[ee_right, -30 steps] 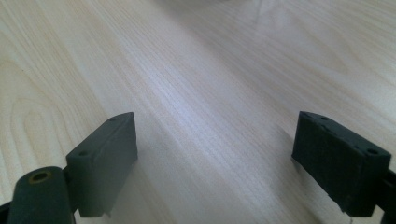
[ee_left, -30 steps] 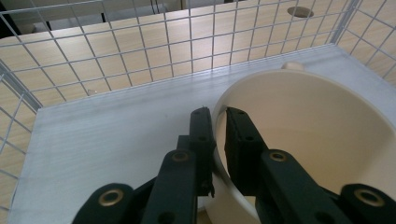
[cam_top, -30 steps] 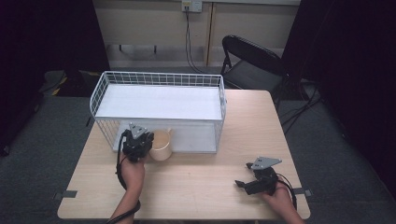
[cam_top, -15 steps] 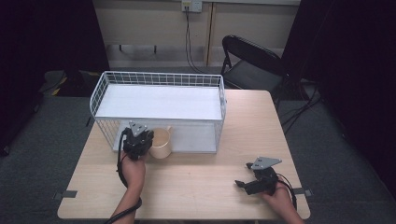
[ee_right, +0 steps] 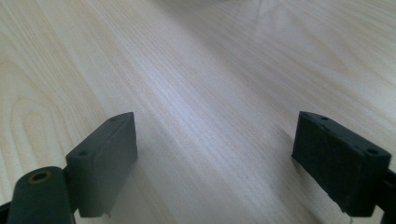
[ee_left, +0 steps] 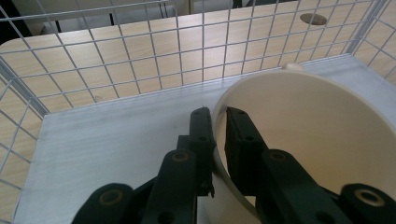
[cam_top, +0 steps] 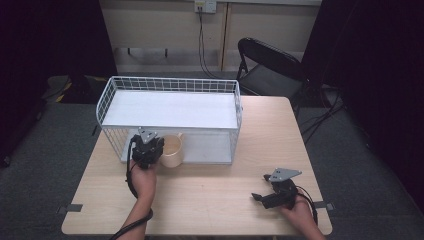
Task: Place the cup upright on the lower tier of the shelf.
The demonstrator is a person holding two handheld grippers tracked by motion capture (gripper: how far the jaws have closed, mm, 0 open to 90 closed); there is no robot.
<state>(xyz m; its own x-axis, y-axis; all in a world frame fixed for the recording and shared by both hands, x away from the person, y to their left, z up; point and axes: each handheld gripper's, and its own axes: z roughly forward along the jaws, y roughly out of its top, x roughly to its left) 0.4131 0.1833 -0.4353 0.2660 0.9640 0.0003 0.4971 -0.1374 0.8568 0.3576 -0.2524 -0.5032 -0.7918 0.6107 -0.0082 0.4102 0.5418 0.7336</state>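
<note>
From the high view, a light wooden table (cam_top: 200, 200) carried a white wire basket (cam_top: 170, 100) with a white shelf on top, and a cream cup (cam_top: 172, 150) stood at the basket's open near side, on its lower floor. The left gripper (cam_top: 148, 144) sat just beside the cup, touching its left rim, with the person's left hand (cam_top: 142, 177) behind it. The right gripper (cam_top: 262, 196) rested low over the bare table near the front right corner, well apart from the basket, held by the right hand (cam_top: 300, 212). A black folding chair (cam_top: 270, 65) stood beyond the table. In the left gripper view, the two black jaws were clamped close on the cup's (ee_left: 303, 140) wall, one outside and one inside the rim, with the wire grid (ee_left: 140, 51) behind. In the right gripper view, the jaws stood wide apart over wood grain (ee_right: 210, 93), holding nothing.
</note>
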